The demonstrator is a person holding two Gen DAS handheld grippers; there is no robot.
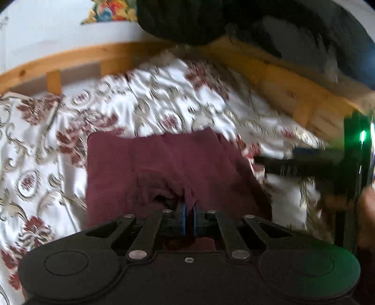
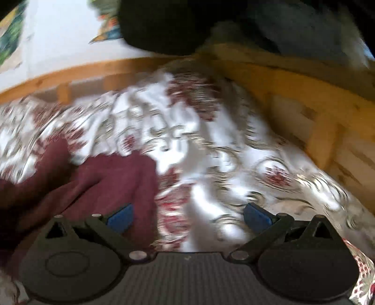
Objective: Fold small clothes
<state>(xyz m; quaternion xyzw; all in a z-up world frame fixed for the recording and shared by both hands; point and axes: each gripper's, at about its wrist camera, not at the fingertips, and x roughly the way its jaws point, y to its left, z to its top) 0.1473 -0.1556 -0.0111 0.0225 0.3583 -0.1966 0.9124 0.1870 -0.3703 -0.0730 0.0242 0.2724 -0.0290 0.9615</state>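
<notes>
A small maroon garment [image 1: 164,164] lies spread on the floral bedspread, its near edge bunched up. My left gripper [image 1: 189,218] is shut on that bunched edge, and the cloth is pinched between the blue pads [image 1: 183,219]. In the right wrist view the same maroon garment [image 2: 112,178] lies at the lower left. My right gripper [image 2: 188,218] stands wide open over the bedspread with nothing between its fingers; its left pad [image 2: 120,218] hangs above the garment's edge. The right gripper [image 1: 262,165] also shows blurred at the right of the left wrist view, beside the garment.
A white bedspread [image 1: 164,98] with red and gold flowers covers the bed. A wooden bed rail [image 1: 293,89] runs along the back and right. Dark clothing [image 1: 187,21] is heaped on the rail's far corner. Behind it is a white wall [image 1: 46,30] with a colourful picture.
</notes>
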